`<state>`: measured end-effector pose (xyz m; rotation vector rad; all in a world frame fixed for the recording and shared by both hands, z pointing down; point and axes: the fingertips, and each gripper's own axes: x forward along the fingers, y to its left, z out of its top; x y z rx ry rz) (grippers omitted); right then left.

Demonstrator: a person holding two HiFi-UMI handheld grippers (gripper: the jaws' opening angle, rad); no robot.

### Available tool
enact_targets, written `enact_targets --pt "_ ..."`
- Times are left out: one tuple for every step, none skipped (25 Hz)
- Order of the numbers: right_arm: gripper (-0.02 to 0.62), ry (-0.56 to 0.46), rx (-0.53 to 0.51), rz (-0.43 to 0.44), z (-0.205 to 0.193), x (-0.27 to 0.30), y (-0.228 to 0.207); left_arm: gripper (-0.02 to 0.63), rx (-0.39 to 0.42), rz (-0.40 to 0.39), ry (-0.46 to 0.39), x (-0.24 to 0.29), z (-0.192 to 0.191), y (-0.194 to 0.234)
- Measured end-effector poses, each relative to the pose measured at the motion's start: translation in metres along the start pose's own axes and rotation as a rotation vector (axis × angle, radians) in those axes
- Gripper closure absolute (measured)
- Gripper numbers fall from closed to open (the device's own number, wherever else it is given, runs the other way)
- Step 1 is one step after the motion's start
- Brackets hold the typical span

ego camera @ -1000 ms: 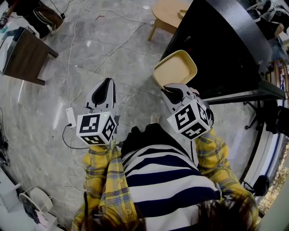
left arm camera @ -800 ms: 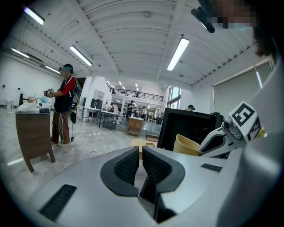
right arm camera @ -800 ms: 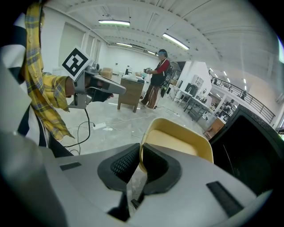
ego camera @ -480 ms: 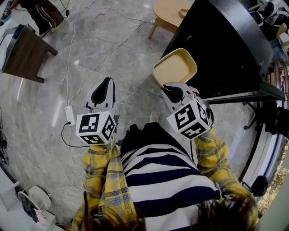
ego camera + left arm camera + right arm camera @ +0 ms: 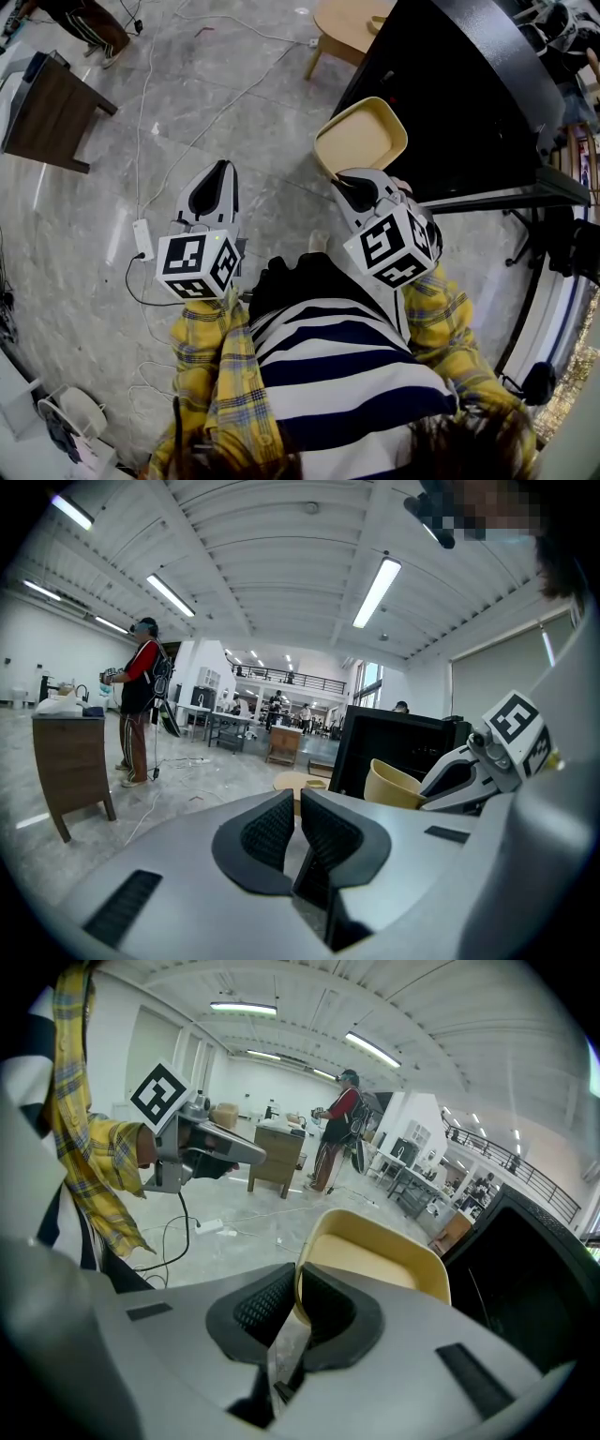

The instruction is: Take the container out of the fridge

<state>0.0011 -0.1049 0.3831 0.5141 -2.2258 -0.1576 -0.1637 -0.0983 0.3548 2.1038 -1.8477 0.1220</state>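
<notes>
The container (image 5: pixel 361 139) is a pale yellow, rounded-square tub, empty, held out over the marble floor beside the black fridge (image 5: pixel 450 84). My right gripper (image 5: pixel 342 183) is shut on its near rim. In the right gripper view the pads (image 5: pixel 323 1297) pinch the tub's wall (image 5: pixel 375 1265), one inside and one outside. My left gripper (image 5: pixel 222 169) hovers to the left at about the same height, shut with nothing in it; its pads (image 5: pixel 267 827) meet in the left gripper view, where the container (image 5: pixel 398 785) shows at the right.
A brown wooden cabinet (image 5: pixel 52 108) stands at the far left and a round wooden table (image 5: pixel 352 23) at the top. Cables and a white power strip (image 5: pixel 141 239) lie on the floor below the left gripper. A person (image 5: pixel 139 700) stands in the distance.
The right gripper and the container have crept slightly forward and up in the head view. The left gripper has barely moved.
</notes>
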Motion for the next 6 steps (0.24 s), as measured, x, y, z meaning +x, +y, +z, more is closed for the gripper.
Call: enact_targets --pt "0.551 0.000 0.001 -0.001 -0.0007 -0.0002 -0.0007 0.571 0.001 -0.001 0.002 0.0007 -0.0006 -0.0011" --pt "0.551 0.000 0.002 -0.001 -0.0015 -0.0003 -0.0013 0.571 0.001 -0.003 0.003 0.0014 -0.0011 -0.0022" --pt "0.551 -0.001 0.003 -0.001 -0.0022 -0.0003 -0.0018 0.571 0.001 -0.005 0.004 0.0020 -0.0014 -0.0031" --pt "0.551 -0.002 0.003 0.000 -0.0029 -0.0004 -0.0022 0.571 0.001 -0.006 0.004 0.0025 -0.0016 -0.0040" --pt "0.551 -0.002 0.004 0.000 -0.0036 -0.0004 -0.0027 0.571 0.001 -0.007 0.004 0.0031 -0.0018 -0.0048" --pt "0.551 -0.003 0.004 0.000 -0.0044 -0.0005 -0.0031 0.571 0.001 -0.008 0.004 0.0036 -0.0019 -0.0056"
